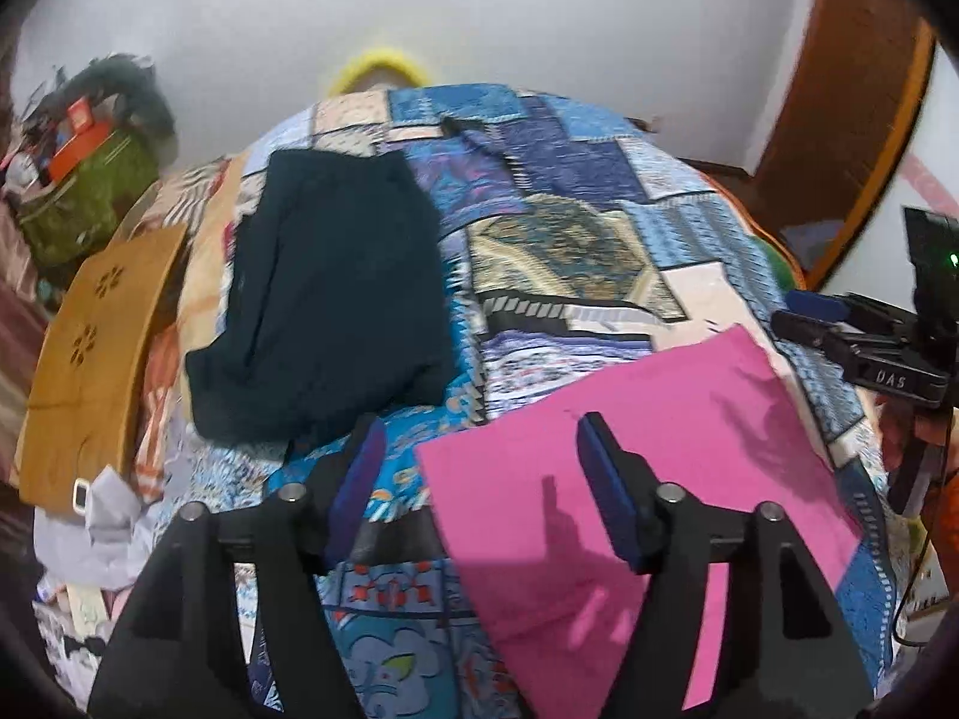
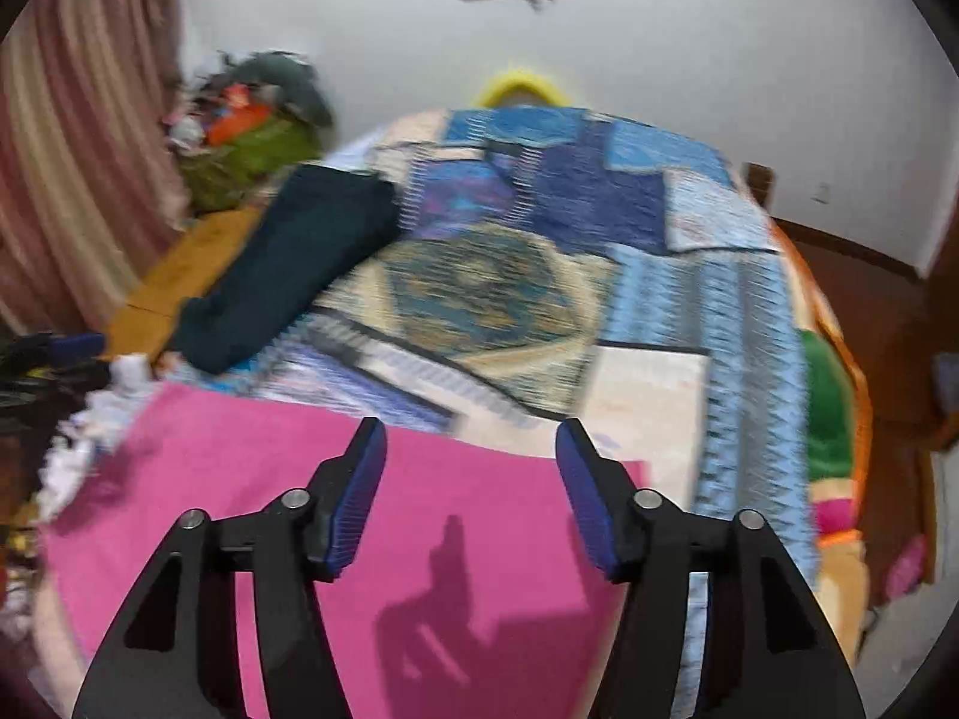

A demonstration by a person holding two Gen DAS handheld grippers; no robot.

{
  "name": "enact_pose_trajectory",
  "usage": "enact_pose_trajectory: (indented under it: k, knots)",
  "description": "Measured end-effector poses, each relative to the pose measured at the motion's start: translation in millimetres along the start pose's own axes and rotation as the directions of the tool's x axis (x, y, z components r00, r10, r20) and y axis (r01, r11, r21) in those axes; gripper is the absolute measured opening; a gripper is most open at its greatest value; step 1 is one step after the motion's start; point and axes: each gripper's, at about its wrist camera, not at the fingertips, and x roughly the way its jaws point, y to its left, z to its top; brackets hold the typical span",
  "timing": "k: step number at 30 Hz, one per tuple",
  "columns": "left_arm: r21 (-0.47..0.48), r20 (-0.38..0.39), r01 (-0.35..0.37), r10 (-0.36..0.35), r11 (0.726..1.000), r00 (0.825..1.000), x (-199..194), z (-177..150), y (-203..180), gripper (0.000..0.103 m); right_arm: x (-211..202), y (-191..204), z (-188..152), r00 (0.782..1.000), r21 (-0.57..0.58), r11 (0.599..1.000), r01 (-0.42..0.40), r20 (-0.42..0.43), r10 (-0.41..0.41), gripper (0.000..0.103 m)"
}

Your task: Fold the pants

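Pink pants (image 1: pixel 629 479) lie flat and folded on the patchwork bedspread (image 1: pixel 569 210), near me. My left gripper (image 1: pixel 479 425) is open and empty above their left edge. In the right wrist view the pink pants (image 2: pixel 299 509) fill the lower left, and my right gripper (image 2: pixel 470 428) is open and empty above their far edge. The right gripper also shows at the right edge of the left wrist view (image 1: pixel 803 323). A folded dark navy garment (image 1: pixel 335 293) lies at the bed's left side, also seen in the right wrist view (image 2: pixel 287 263).
A wooden board (image 1: pixel 96 359) and a cluttered green bag (image 1: pixel 78 198) stand left of the bed. A yellow ring (image 1: pixel 377 69) sits behind the bed by the white wall. A curtain (image 2: pixel 72 180) hangs left. A wooden door (image 1: pixel 851 108) is at right.
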Motion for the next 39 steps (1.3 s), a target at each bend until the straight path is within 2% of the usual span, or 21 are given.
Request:
enact_pose_trajectory:
  k: [2, 6, 9, 13, 14, 16, 18, 29, 32, 39]
  knots:
    - [0.022, -0.005, 0.009, -0.009, 1.0, 1.0, 2.7, 1.0, -8.2, 0.076, 5.5, 16.1, 2.7, 0.997, 0.006, 0.997, -0.072, -0.018, 0.072, 0.058]
    - [0.055, -0.068, 0.021, -0.017, 0.998, 0.998, 19.3, -5.2, -21.7, 0.078, 29.4, 39.2, 0.3, 0.975, 0.052, 0.98, -0.193, -0.106, 0.198, 0.058]
    - [0.065, -0.131, 0.037, -0.028, 0.997, 0.991, 35.3, -17.6, -26.0, 0.078, 52.4, 47.6, -7.3, 0.951, 0.087, 0.97, -0.229, -0.192, 0.242, 0.059]
    - [0.086, -0.216, 0.049, -0.029, 0.995, 0.976, 55.6, -39.5, -27.8, 0.079, 78.3, 59.2, -34.1, 0.913, 0.078, 0.971, -0.228, -0.33, 0.24, 0.066]
    - [0.089, -0.206, 0.047, -0.028, 0.995, 0.978, 54.6, -43.2, -28.3, 0.081, 78.4, 59.2, -41.7, 0.913, 0.065, 0.973, -0.223, -0.336, 0.232, 0.067]
    - [0.101, -0.182, 0.03, -0.011, 0.994, 0.983, 48.1, -48.9, -28.3, 0.084, 69.9, 60.4, -50.9, 0.93, 0.025, 0.978, -0.207, -0.306, 0.204, 0.075]
    - [0.11, -0.172, 0.028, -0.009, 0.994, 0.985, 43.0, -51.6, -28.8, 0.084, 59.8, 57.6, -59.1, 0.939, 0.01, 0.982, -0.187, -0.292, 0.181, 0.077]
    - [0.124, -0.123, -0.024, 0.039, 0.992, 0.992, 6.6, -69.6, -27.5, 0.084, 7.5, 15.1, -101.1, 0.964, 0.121, 0.987, -0.107, -0.231, 0.133, 0.078]
    - [0.099, -0.111, -0.032, 0.043, 0.995, 0.993, -3.0, -77.1, -24.8, 0.086, -2.8, 9.2, -111.7, 0.969, 0.114, 0.992, -0.057, -0.232, 0.082, 0.078]
    - [0.0, -0.083, -0.056, 0.055, 0.998, 0.995, -20.9, -92.5, -15.6, 0.086, -24.8, -4.6, -131.4, 0.975, 0.146, 0.989, 0.003, -0.221, 0.03, 0.078]
